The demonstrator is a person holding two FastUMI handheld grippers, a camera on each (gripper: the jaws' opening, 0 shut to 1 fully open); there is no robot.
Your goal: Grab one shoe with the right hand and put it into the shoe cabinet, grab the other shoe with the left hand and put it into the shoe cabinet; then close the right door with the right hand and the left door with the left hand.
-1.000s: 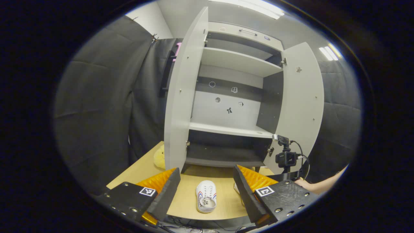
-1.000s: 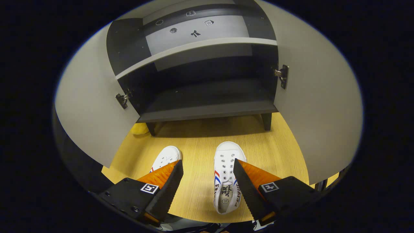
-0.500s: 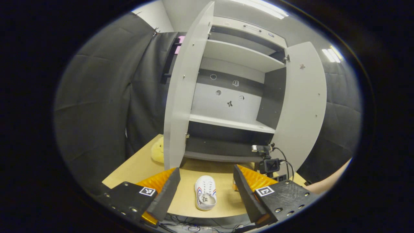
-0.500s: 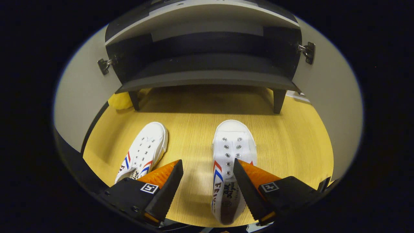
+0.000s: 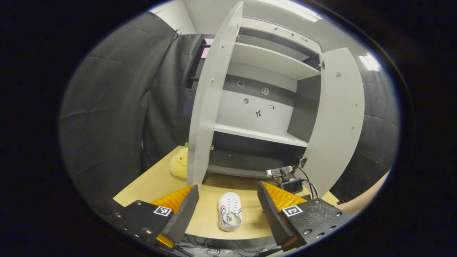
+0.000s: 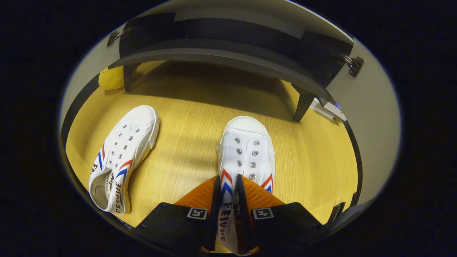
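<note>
Two white canvas shoes with red and blue stripes lie on the wooden table (image 6: 185, 103) in front of the shoe cabinet (image 6: 214, 53). My right gripper (image 6: 226, 178) is shut on the side wall of the right-hand shoe (image 6: 246, 150), near its opening. The other shoe (image 6: 121, 153) lies loose to its left. In the left gripper view that loose shoe (image 5: 230, 216) sits between and beyond the fingers of my left gripper (image 5: 227, 186), which is open and held well back. Both doors, left (image 5: 209, 107) and right (image 5: 339, 117), stand wide open, and the dark bottom shelf (image 5: 242, 162) is bare.
A yellow plush toy (image 5: 179, 163) sits on the table by the cabinet's left leg, also seen as the plush toy (image 6: 110, 76). A person's forearm (image 5: 364, 200) reaches in from the right. The cabinet's right leg (image 6: 301, 105) stands just beyond the held shoe.
My right gripper dropped down onto the right-hand shoe and went from open to shut on its side wall. The left gripper stayed open and drifted slightly.
</note>
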